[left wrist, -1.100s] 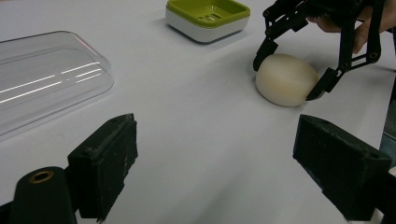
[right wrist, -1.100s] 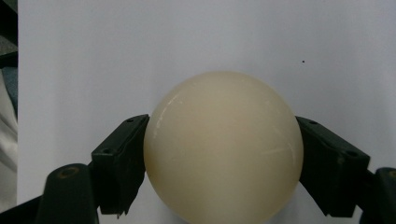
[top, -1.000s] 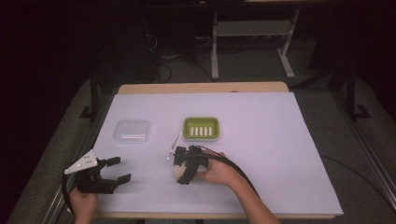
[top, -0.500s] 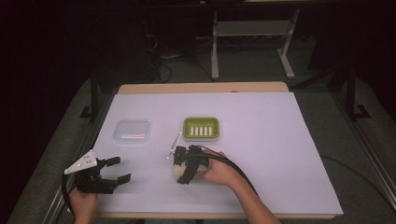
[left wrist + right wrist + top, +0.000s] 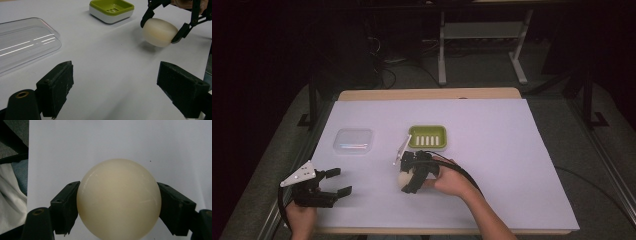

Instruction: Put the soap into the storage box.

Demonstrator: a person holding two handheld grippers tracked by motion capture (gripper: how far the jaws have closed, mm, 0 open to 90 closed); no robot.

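A cream oval bar of soap (image 5: 402, 180) sits between the jaws of my right gripper (image 5: 406, 176), which is shut on it near the table's front middle. In the right gripper view the soap (image 5: 118, 198) spans the whole gap between the two black pads. The left gripper view has the soap (image 5: 158, 32) close over the white table surface, with a shadow right under it. A green soap dish (image 5: 413, 138), empty, stands just beyond it. At the front left my left gripper (image 5: 343, 181) is open, and nothing lies between its jaws (image 5: 122, 90).
A clear plastic lid (image 5: 354, 141) lies flat on the left, beyond the left gripper. The white sheet (image 5: 512, 150) covers the table, with a wooden edge at the back. A white cloth (image 5: 10, 202) hangs past the table's edge in the right gripper view.
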